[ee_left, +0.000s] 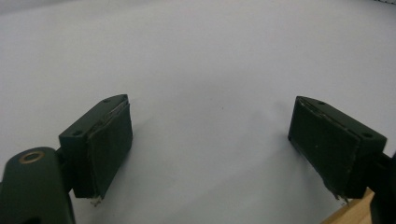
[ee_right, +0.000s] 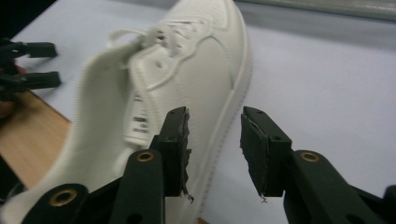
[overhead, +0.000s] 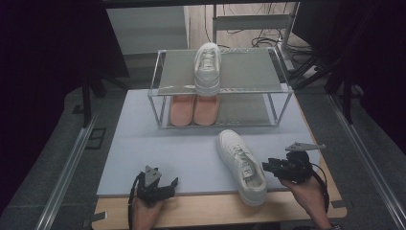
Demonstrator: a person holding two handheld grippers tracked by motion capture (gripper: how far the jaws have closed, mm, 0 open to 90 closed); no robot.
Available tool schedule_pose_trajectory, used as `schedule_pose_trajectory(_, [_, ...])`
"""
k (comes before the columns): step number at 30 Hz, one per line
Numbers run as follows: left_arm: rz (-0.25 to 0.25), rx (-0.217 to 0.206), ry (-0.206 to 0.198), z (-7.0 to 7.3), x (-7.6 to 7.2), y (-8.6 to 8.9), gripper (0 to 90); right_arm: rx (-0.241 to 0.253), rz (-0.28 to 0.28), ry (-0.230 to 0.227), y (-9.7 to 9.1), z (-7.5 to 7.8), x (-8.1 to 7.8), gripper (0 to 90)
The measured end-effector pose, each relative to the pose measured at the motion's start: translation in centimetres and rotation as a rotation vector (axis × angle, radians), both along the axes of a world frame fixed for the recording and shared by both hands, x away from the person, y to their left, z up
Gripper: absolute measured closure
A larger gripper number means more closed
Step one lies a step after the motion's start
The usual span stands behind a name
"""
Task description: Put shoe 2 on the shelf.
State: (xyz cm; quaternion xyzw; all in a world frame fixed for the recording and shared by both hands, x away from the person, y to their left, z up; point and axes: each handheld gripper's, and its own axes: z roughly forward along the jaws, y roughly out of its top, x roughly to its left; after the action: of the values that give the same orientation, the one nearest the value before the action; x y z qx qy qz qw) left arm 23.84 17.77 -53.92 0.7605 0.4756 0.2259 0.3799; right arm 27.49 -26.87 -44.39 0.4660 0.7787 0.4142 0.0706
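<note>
A white sneaker (overhead: 242, 165) lies on the pale mat (overhead: 167, 148) at the front right, toe toward the rack, heel over the mat's front edge. My right gripper (overhead: 265, 166) sits just right of its heel. In the right gripper view the jaws (ee_right: 215, 140) stand apart beside the sneaker's (ee_right: 187, 60) side wall, the pads not pressing on it. My left gripper (overhead: 172, 184) rests at the front left of the mat, open wide. Between its fingers (ee_left: 210, 140) there is only bare mat.
A two-level wire rack (overhead: 158, 91) stands at the back of the mat. A second white sneaker (overhead: 207, 67) sits on its top shelf and a pink pair (overhead: 195, 109) on the lower one. Bare wooden table (overhead: 206, 211) runs along the front. Cables lie on the floor behind.
</note>
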Motion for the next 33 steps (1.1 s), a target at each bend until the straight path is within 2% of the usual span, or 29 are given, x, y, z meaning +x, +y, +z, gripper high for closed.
schedule_pose_trajectory(4, [0.0,0.0,0.0,0.0,0.0,0.0,13.7,0.008,0.026,-0.018,0.7,0.7,-0.5,58.6])
schedule_pose_trajectory(8, [0.002,-0.002,-0.001,0.0,0.0,0.0,13.6,-0.01,0.052,-0.033,1.6,1.1,-0.4,55.7])
schedule_pose_trajectory(12, [0.002,-0.002,-0.001,0.0,0.0,0.0,13.7,-0.035,0.068,-0.032,2.5,0.6,0.3,54.3])
schedule_pose_trajectory(19, [0.0,0.0,0.0,0.0,0.0,0.0,13.7,-0.059,0.063,-0.029,3.5,-0.1,1.1,55.3])
schedule_pose_trajectory(23, [0.0,0.0,0.0,0.0,0.0,0.0,13.7,-0.073,0.066,-0.018,3.8,0.1,1.3,66.2])
schedule_pose_trajectory(24, [0.0,0.0,0.0,0.0,0.0,0.0,13.7,-0.073,0.066,-0.018,3.8,0.1,1.3,66.2])
schedule_pose_trajectory(25, [0.0,0.0,0.0,0.0,0.0,0.0,13.6,-0.079,0.066,-0.027,3.7,0.3,1.2,73.2])
schedule_pose_trajectory(28, [0.0,0.0,0.0,0.0,0.0,0.0,13.7,-0.058,0.05,-0.01,3.5,0.2,1.1,78.6])
schedule_pose_trajectory(33, [0.0,0.0,0.0,0.0,0.0,0.0,13.7,0.047,0.026,0.055,2.6,-0.2,1.7,82.4])
